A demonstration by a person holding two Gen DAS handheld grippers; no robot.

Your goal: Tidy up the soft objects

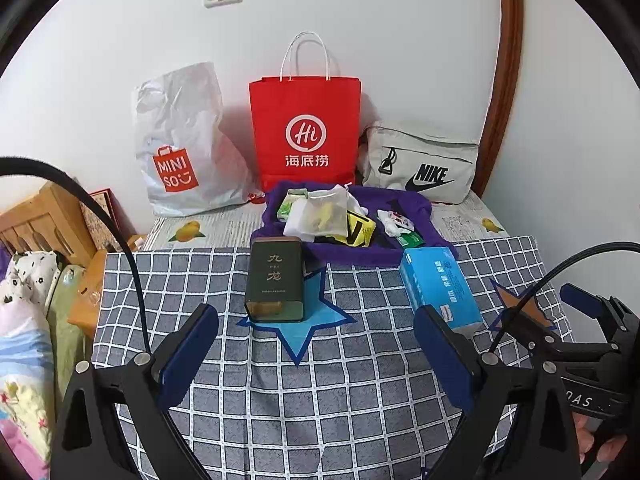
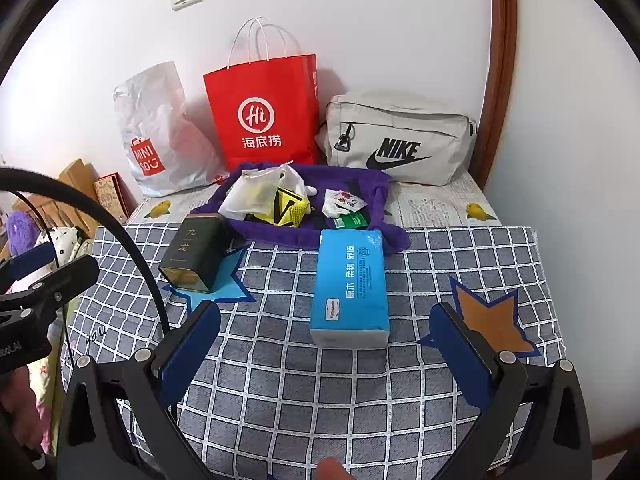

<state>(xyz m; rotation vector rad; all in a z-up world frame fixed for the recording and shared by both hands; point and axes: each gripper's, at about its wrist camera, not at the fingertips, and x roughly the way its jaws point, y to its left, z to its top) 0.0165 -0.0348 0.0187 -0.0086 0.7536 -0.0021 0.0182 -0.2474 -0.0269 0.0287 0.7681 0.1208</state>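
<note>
Along the far edge of the checked cloth [image 2: 360, 380], three bags stand against the wall: a red paper bag [image 2: 260, 112], a white plastic bag [image 2: 160, 128] and a grey Nike bag [image 2: 400, 140]. In front of them a purple cloth tray [image 2: 376, 196] already holds small soft packets. Left out on the cloth are the blue tissue pack [image 2: 350, 284], mid-cloth, and a dark green tin [image 2: 192, 254] on a blue star toward the left edge. The left gripper [image 1: 316, 356] and right gripper [image 2: 326, 352] both gape wide with nothing between their fingers, so sorting looks partly done.
</note>
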